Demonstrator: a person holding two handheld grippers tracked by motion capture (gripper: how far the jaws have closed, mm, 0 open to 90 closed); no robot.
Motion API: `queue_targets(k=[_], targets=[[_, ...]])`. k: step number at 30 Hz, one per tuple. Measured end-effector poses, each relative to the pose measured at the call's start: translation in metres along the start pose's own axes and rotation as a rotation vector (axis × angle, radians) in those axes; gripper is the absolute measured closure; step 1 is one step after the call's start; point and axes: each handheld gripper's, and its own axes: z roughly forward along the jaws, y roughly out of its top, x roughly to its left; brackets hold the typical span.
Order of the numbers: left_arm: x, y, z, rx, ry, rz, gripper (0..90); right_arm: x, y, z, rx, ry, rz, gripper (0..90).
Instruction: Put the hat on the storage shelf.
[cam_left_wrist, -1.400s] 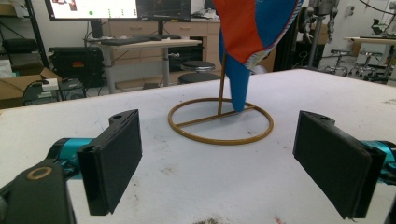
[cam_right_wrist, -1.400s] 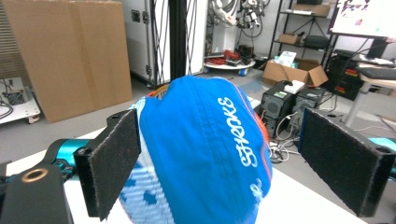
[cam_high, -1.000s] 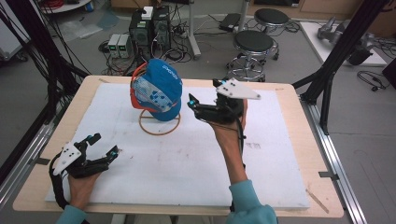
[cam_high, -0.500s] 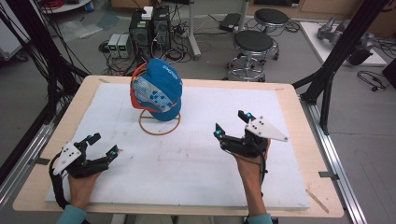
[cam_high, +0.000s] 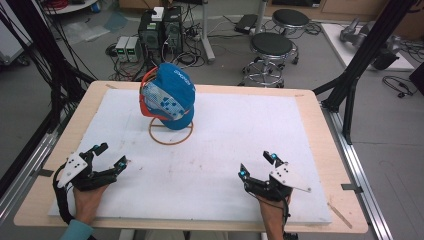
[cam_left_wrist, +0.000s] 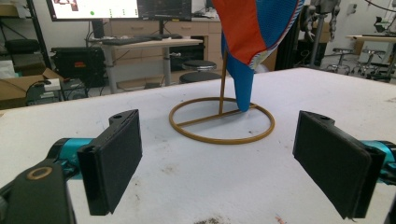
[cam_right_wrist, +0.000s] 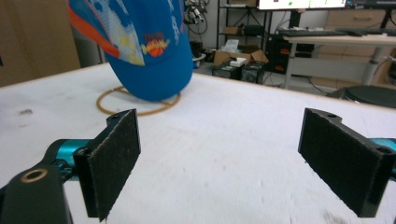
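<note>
A blue cap (cam_high: 170, 95) with orange and white mesh hangs on a thin brass stand with a ring base (cam_high: 170, 132) at the back left of the white mat. My left gripper (cam_high: 111, 156) rests open near the mat's front left corner, nothing between its jaws. In the left gripper view the ring base (cam_left_wrist: 222, 120) and the cap (cam_left_wrist: 254, 32) lie ahead, well apart from the gripper (cam_left_wrist: 219, 161). My right gripper (cam_high: 257, 166) sits open at the front right, empty. The right gripper view shows the cap (cam_right_wrist: 144, 46) far off to the upper left of the gripper (cam_right_wrist: 224, 161).
The white mat (cam_high: 225, 150) covers a wooden table (cam_high: 325, 130). Black frame posts (cam_high: 357, 65) rise at the right, and cables run down the left side. Beyond the table stand stools (cam_high: 270, 47) and computer boxes (cam_high: 160, 22) on the floor.
My right gripper has drawn back from beside the cap to the front right of the mat and stays open. The left gripper and the cap have not moved.
</note>
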Motion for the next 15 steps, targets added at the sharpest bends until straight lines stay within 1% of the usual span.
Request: queue_targets(k=[2,3,5,7,8,15], targets=[[0.000,0.000,0.000,0.001,0.000,0.001,15.9,0.000,-0.011,-0.003,0.006,-0.015,-0.008,11.9],[0.000,0.000,0.000,0.000,0.000,0.001,15.9,0.000,-0.011,-0.003,0.006,-0.015,-0.008,11.9],[0.000,0.000,0.000,-0.002,0.000,0.002,15.9,-0.001,-0.019,-0.004,0.008,-0.022,-0.002,11.9],[-0.001,0.000,0.000,-0.003,0.000,0.002,15.9,-0.001,-0.020,-0.005,0.007,-0.026,-0.004,11.9],[-0.001,0.000,0.000,-0.003,0.000,0.004,15.9,-0.001,-0.021,-0.006,-0.011,-0.031,-0.002,11.9],[-0.001,0.000,0.000,-0.004,0.001,0.006,15.9,-0.001,-0.023,-0.008,-0.036,-0.039,-0.007,11.9]])
